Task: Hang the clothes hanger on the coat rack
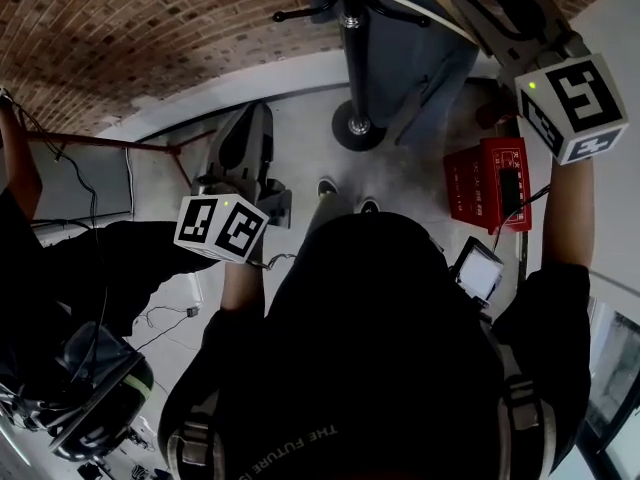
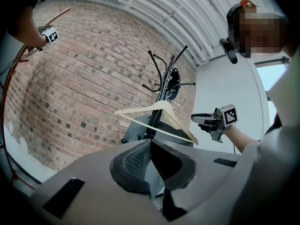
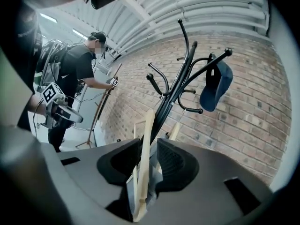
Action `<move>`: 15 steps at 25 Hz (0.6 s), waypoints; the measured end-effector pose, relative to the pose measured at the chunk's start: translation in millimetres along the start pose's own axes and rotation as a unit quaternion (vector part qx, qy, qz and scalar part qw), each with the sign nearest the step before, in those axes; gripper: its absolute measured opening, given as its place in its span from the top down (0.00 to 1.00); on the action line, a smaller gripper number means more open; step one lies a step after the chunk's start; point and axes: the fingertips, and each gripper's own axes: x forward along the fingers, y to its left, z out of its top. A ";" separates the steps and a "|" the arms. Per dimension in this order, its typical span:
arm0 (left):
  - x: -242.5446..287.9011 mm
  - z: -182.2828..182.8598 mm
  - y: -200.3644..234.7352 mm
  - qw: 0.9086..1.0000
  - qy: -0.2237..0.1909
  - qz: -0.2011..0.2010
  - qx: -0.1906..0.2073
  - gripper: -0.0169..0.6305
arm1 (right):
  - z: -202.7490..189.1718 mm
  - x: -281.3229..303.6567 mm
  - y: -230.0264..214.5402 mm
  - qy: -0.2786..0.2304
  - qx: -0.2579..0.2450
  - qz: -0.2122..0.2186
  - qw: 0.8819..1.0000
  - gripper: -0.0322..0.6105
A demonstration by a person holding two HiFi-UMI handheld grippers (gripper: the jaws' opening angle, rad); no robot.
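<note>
Hanger before the rack
The hanger (image 3: 146, 135) sits in the right tool (image 3: 149, 146); the rack (image 3: 173, 93) stands behind, a cap (image 3: 215, 86) on its right hook, the wall (image 3: 253, 107) beyond.

The right gripper (image 1: 478, 0) seemingly holds hanger (image 1: 400, 6) beside coat rack (image 1: 353, 58).

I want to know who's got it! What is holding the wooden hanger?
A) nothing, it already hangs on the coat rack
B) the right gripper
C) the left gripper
B: in the right gripper view, the wooden hanger is clamped between the jaws of the right gripper, while the left gripper is shut on nothing.
</note>
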 end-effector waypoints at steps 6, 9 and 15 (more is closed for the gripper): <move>-0.9 1.2 -0.4 1.000 -0.003 -0.002 0.003 0.95 | 2.3 -19.0 22.4 -0.027 0.008 -0.010 1.000 0.76; -1.1 0.3 -0.9 1.000 -0.003 -0.002 0.003 0.95 | -2.4 -27.2 33.7 -0.036 0.034 -0.008 0.999 0.79; -3.1 0.9 0.1 1.000 -0.006 0.003 0.008 0.95 | -25.3 -35.3 60.0 -0.039 0.107 0.014 0.993 0.90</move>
